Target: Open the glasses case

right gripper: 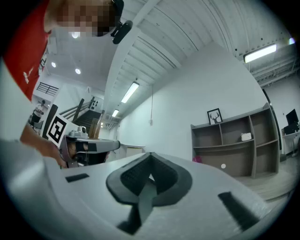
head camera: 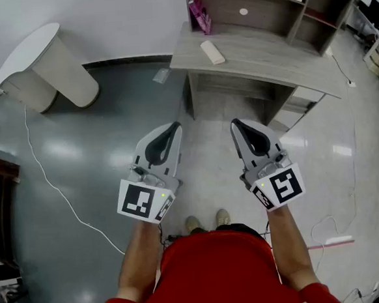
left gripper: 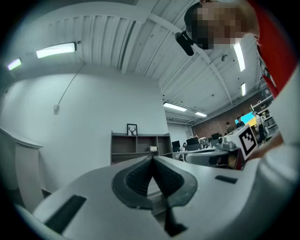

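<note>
A white oblong case (head camera: 212, 52) lies on the grey desk (head camera: 267, 60) ahead of me, near its left end. Both grippers are held side by side above the floor, well short of the desk and pointing toward it. The left gripper (head camera: 174, 125) is shut with nothing between its jaws; in the left gripper view its ribbed pads (left gripper: 140, 176) meet at the tip (left gripper: 151, 159). The right gripper (head camera: 235, 122) is shut and empty too, its pads (right gripper: 161, 174) closed together at the tip (right gripper: 150, 157). Neither gripper view shows the case.
A shelf unit (head camera: 266, 4) stands on the desk's back, with a pink item (head camera: 199, 15) at its left end. A white rounded counter (head camera: 42, 64) stands at the far left. A white cable (head camera: 55, 184) trails over the glossy floor. My shoes (head camera: 207, 221) show below the grippers.
</note>
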Motion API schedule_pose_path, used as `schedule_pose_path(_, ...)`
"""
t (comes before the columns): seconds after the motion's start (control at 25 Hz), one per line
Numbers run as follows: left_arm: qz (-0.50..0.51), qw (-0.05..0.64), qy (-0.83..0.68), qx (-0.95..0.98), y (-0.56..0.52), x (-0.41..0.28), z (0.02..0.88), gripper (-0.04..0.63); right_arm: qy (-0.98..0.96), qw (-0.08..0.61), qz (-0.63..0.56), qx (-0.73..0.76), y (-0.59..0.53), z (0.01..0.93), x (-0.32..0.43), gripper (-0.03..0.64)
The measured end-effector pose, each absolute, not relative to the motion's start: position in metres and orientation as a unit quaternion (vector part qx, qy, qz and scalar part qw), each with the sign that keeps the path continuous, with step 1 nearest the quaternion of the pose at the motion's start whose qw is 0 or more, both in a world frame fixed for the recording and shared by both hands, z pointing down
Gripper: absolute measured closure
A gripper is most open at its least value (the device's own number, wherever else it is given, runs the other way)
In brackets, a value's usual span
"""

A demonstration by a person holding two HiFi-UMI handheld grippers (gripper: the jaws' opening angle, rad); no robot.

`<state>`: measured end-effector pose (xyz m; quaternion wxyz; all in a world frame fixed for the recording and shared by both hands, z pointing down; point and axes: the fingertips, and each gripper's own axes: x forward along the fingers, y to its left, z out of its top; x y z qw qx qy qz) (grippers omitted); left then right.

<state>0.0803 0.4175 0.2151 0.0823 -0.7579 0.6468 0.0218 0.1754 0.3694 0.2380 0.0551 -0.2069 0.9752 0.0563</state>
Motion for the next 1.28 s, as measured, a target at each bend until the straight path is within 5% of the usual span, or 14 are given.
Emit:
schedule_pose_path(0.76,-0.01,0.075,0.669,-0.739,0.358,0.11,0.232,0.586,0.983,0.057,0.042,-0.17,0.317,0.263,0.206,0.612)
schedule_pose_path(1.28,0.006,0.063,0.639,-0.767,0.228,0.006,0.264,0.586,0.973,0.015,0.063,-0.223,0.202,0.28,0.111,0.612)
